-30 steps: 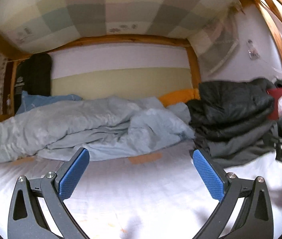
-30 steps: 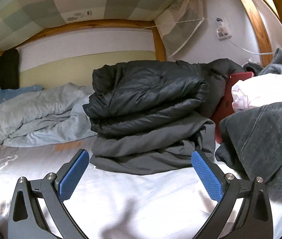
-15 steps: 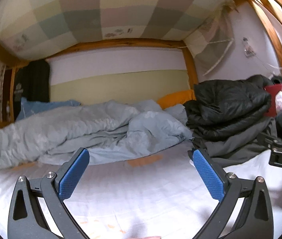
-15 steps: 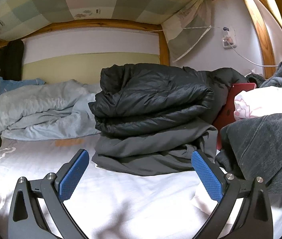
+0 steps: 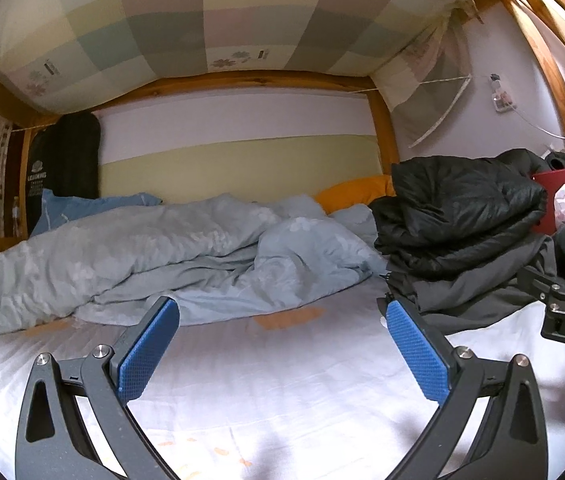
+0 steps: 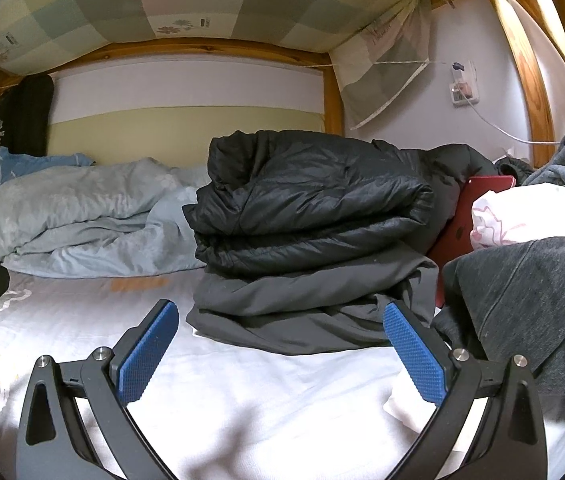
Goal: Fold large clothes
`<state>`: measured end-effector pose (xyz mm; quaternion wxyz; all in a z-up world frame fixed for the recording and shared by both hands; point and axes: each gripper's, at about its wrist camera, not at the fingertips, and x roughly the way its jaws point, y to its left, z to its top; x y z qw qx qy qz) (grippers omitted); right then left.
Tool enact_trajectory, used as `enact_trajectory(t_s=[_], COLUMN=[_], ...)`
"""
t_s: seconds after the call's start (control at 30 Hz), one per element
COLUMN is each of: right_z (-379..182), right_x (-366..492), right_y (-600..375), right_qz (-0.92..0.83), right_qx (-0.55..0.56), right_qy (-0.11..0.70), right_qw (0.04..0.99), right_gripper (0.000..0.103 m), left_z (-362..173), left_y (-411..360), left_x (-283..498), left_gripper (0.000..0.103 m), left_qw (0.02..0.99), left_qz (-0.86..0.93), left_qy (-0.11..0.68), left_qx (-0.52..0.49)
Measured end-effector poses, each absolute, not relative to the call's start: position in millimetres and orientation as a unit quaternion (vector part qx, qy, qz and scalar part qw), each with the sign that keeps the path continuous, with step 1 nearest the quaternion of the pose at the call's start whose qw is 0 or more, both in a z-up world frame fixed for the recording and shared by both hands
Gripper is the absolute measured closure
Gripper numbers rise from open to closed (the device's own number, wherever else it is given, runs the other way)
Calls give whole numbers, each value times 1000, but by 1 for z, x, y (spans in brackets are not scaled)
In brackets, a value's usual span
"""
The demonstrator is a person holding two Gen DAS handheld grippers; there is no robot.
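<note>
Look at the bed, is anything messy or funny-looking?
Yes. The light blue duvet lies crumpled in a heap across the far side of the bed instead of spread flat. A grey garment is slumped unfolded on the right, beside the neatly folded stack of dark jackets. Nothing looks torn or spilled.

The folded puffer jacket (image 6: pixel 310 204) is glossy black, stacked on a charcoal garment (image 6: pixel 314 300). The duvet (image 5: pixel 154 260) is pale blue with faint white flowers, the sheet (image 5: pixel 282 380) white, the far pillow (image 5: pixel 356 196) orange. Overhead, the checked cloth (image 5: pixel 202 20) shows pastel green, grey and pink squares. Both claws carry blue pads (image 6: pixel 146 354).
</note>
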<state>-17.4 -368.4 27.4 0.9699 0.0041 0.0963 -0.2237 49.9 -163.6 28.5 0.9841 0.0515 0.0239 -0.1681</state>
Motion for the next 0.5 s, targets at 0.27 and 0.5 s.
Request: enact_trajectory(t_s=[0.27, 0.5], right_z=[28, 28], right_x=[-17, -18], right_y=[-369, -369], right_qz=[-226, -227], right_qx=[7, 6], right_qy=[102, 102], right_qw=[969, 969], right_gripper=[0, 0], left_z=[29, 30], left_y=[-163, -164], left_x=[52, 50], left_gripper=[0, 0], left_qw=[984, 986], left_qz=[-166, -156], left_qy=[32, 28], left_qx=[50, 50])
